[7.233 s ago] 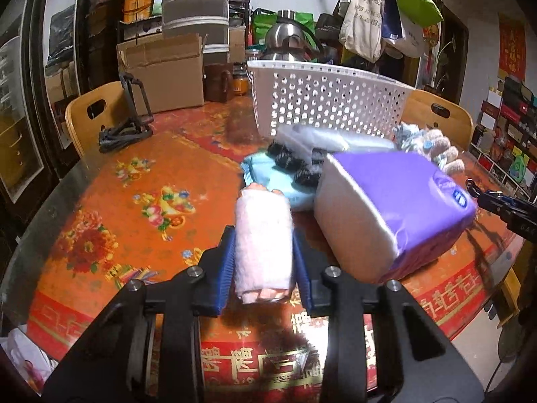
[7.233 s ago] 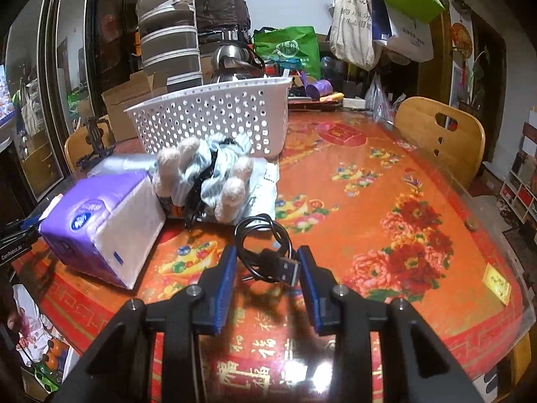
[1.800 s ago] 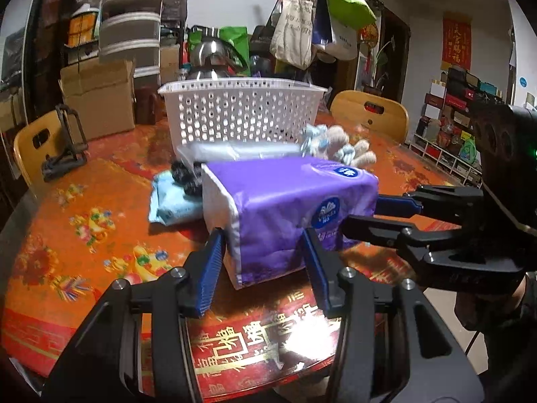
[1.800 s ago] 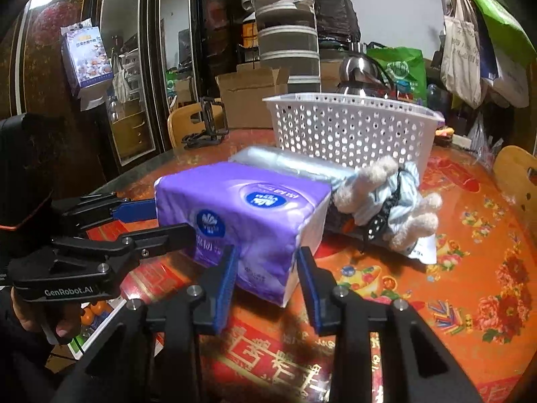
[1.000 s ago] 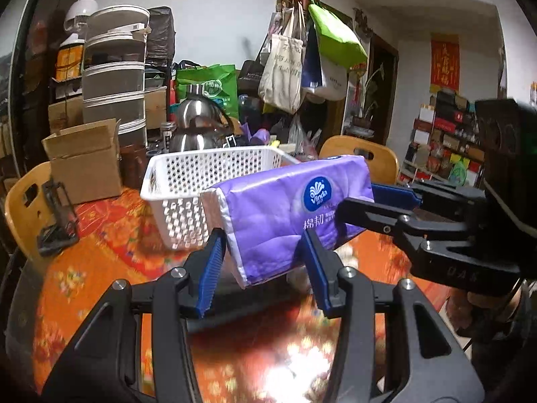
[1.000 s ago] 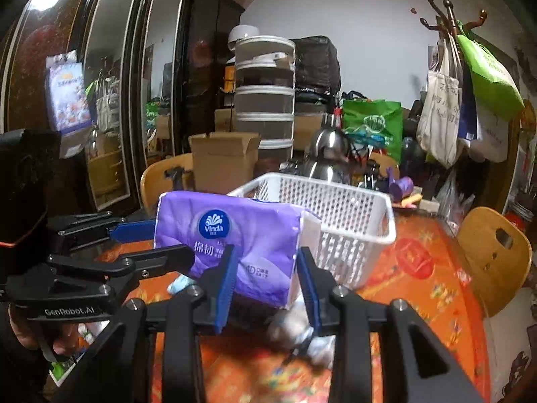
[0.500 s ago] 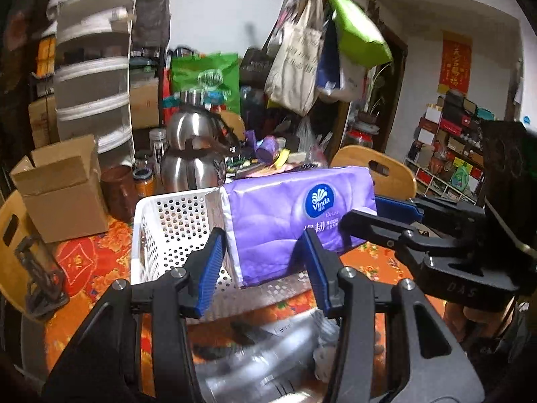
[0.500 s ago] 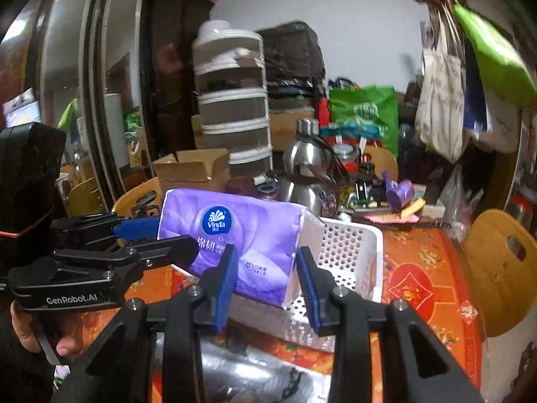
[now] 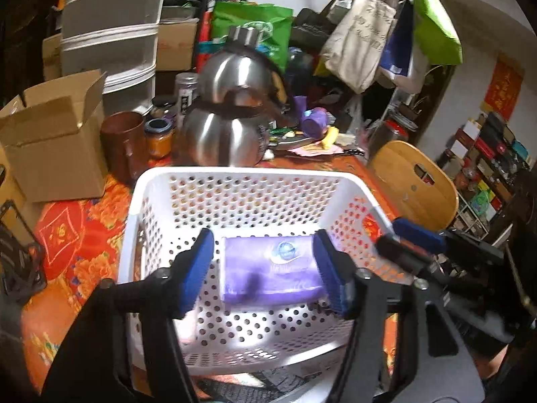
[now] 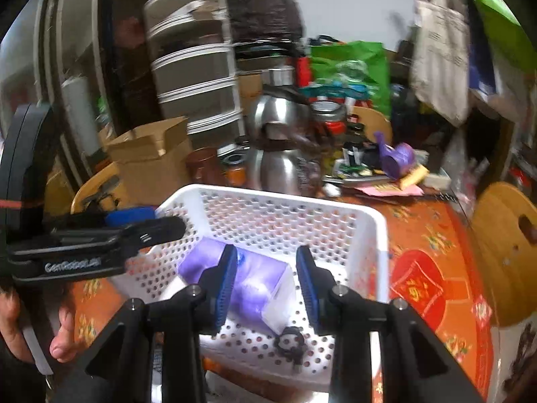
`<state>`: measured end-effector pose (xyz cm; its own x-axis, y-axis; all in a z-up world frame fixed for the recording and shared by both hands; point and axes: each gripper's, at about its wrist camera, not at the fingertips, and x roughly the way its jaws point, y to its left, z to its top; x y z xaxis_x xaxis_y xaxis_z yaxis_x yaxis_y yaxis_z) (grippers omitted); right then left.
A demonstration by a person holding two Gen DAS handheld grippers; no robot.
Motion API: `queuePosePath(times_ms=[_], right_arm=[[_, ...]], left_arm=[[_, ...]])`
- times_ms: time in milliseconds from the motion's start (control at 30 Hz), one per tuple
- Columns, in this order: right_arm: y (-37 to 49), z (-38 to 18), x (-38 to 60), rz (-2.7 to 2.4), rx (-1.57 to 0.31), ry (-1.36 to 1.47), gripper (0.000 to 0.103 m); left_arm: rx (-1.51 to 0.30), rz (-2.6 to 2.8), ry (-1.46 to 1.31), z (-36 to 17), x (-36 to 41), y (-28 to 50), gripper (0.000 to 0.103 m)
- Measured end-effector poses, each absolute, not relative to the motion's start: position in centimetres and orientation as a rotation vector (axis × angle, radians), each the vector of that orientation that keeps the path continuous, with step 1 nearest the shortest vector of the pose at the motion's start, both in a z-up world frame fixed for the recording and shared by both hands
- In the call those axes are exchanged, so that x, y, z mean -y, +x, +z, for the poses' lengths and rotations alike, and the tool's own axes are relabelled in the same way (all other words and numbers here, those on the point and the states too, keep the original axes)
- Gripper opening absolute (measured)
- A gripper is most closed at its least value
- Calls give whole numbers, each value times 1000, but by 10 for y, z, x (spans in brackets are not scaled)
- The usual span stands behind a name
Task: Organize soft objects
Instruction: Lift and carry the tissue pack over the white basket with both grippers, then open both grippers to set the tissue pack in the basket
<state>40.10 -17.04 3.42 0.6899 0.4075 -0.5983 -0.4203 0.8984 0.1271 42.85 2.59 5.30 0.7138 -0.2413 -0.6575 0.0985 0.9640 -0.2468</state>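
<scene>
Tissue pack [image 9: 272,273], purple and soft, is now lying on the perforated floor of the white basket [image 9: 250,176], where half a second ago both grippers were carrying it above the basket's near rim. The left gripper [image 9: 265,273] is hanging over the basket with its jaws opening; its blue pads [image 9: 196,272] are standing clear of the pack on both sides, whereas earlier they were pressing into its end. The right gripper [image 10: 266,283] is also hovering above the basket, its jaws at a middling gap, about as far apart as before, with the pack's white end showing below and between them; the frames are too blurred to tell whether the pads are touching it, though the pack appears to be resting on the basket floor. A small black cable [image 10: 289,339] is lying on the basket floor just in front of the pack in the right wrist view. The basket is sitting on the orange floral table [image 10: 433,245], with the steel kettles [image 9: 231,114] and the cardboard box [image 9: 57,144] behind it.
</scene>
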Motion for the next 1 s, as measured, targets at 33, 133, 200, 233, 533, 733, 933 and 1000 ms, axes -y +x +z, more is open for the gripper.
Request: queuePosePath(times_ms=[33, 133, 200, 233, 533, 733, 933, 1000], right_arm=[[403, 31, 177, 460, -681, -6, 44], [404, 25, 189, 428, -689, 6, 64], [402, 23, 193, 423, -692, 6, 67], [401, 22, 194, 420, -691, 10, 67], [392, 19, 188, 427, -699, -12, 67], [389, 20, 187, 430, -698, -8, 67], [385, 18, 190, 424, -699, -12, 67], [384, 18, 191, 421, -701, -11, 67]], left_arm=[[-758, -188, -195, 50, -28, 427, 71], [-751, -188, -173, 44, -30, 421, 78], [-746, -196, -188, 42, -34, 416, 80], [-742, -206, -193, 42, -34, 414, 80], [-755, -198, -185, 37, -27, 400, 81], [-754, -193, -187, 38, -29, 394, 81], [-752, -181, -187, 37, -34, 388, 81], [-751, -177, -186, 37, -34, 386, 81]])
